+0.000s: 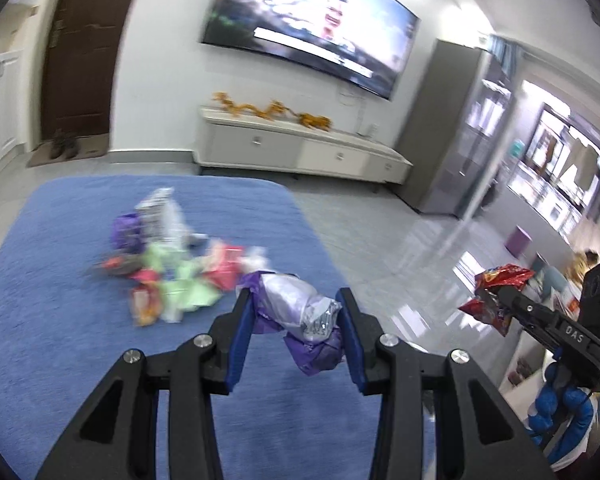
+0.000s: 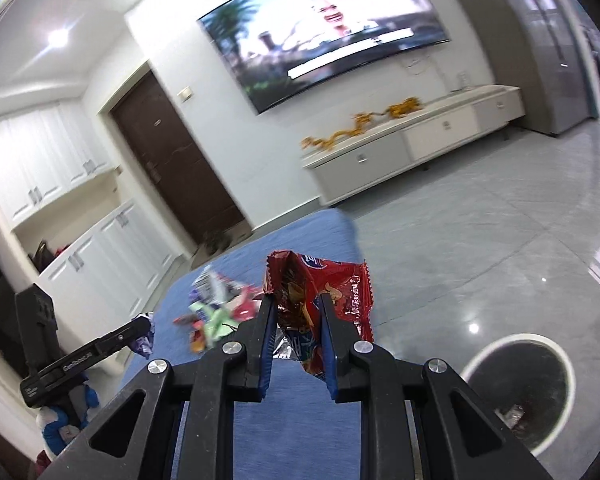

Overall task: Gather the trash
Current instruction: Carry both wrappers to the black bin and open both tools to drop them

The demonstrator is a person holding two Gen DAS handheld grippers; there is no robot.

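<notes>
blue carpet [image 1: 80,352] fills the ground under both tools, a wide soft rug spread over grey glossy floor tiles [image 2: 480,248]. ahead of the fingers, up on the far wall, a big television [image 1: 312,28] is lit, and below it runs a long pale cabinet [image 1: 300,148] topped with a golden dragon ornament [image 1: 272,110]. off to the right gripper's lower right stands a round white-rimmed trash bin [image 2: 520,384], dark inside, with a scrap or two at the bottom, on the tiles beside the rug. out in front of the left gripper, a little to its left, a blurred pile of wrappers [image 1: 172,268] lies on the rug: purple, green, pink, orange and silver all jumbled. now the tools. the left gripper [image 1: 296,316] is clamped on a crumpled purple and silver wrapper [image 1: 300,316], jaws narrowed onto it, the bundle lifted clear of the rug and bulging between the blue pads. the right gripper [image 2: 296,320] pinches a red snack bag [image 2: 320,300], jaws close together, the bag sticking up past the fingertips and hanging below them too, held above the rug edge with the bin just down to its right.
</notes>
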